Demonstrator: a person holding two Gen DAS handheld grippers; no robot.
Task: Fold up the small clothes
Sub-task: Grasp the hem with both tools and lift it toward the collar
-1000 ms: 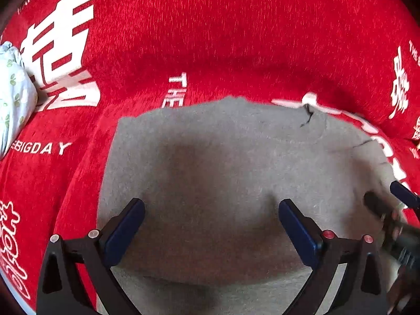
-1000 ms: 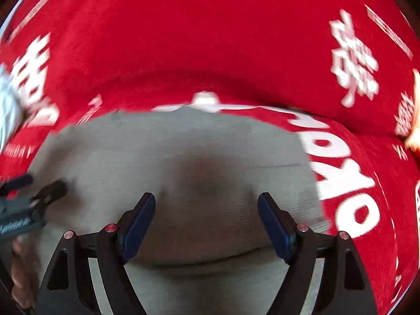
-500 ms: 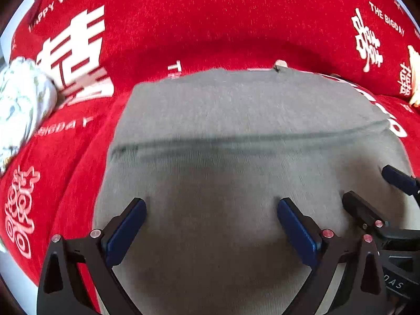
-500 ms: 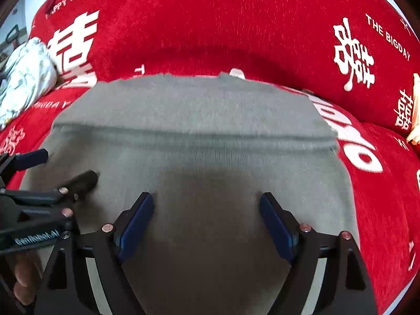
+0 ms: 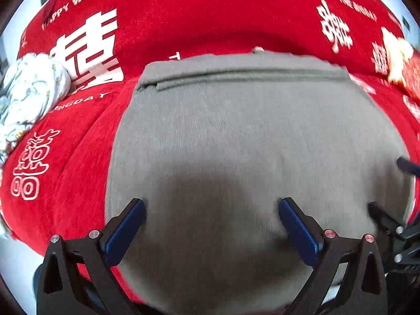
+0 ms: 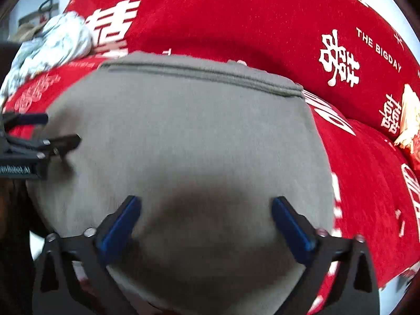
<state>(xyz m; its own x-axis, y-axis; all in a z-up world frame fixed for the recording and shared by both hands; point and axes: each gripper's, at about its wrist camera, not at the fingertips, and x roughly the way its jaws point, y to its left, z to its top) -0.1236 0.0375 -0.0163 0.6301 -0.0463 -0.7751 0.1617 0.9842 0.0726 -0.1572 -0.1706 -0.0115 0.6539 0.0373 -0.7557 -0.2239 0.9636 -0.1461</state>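
Observation:
A grey knit garment [image 5: 244, 136] lies flat on the red sofa seat, with a folded edge showing as a seam along its far side; it also fills the right wrist view [image 6: 189, 136]. My left gripper [image 5: 210, 221] is open and empty, hovering over the garment's near left part. My right gripper [image 6: 206, 219] is open and empty over the near right part. Each gripper shows in the other's view: the right one at the right edge [image 5: 393, 225], the left one at the left edge [image 6: 39, 144].
The red sofa cover [image 5: 183, 21] with white lettering rises behind as a backrest. A white floral bundle of cloth [image 5: 29, 92] lies at the left on the seat [image 6: 52, 44]. An orange-and-cream object [image 6: 409, 120] sits at the far right.
Both grippers have pulled back toward me and risen, so more of the garment and its far folded edge is now in view. Both stayed open.

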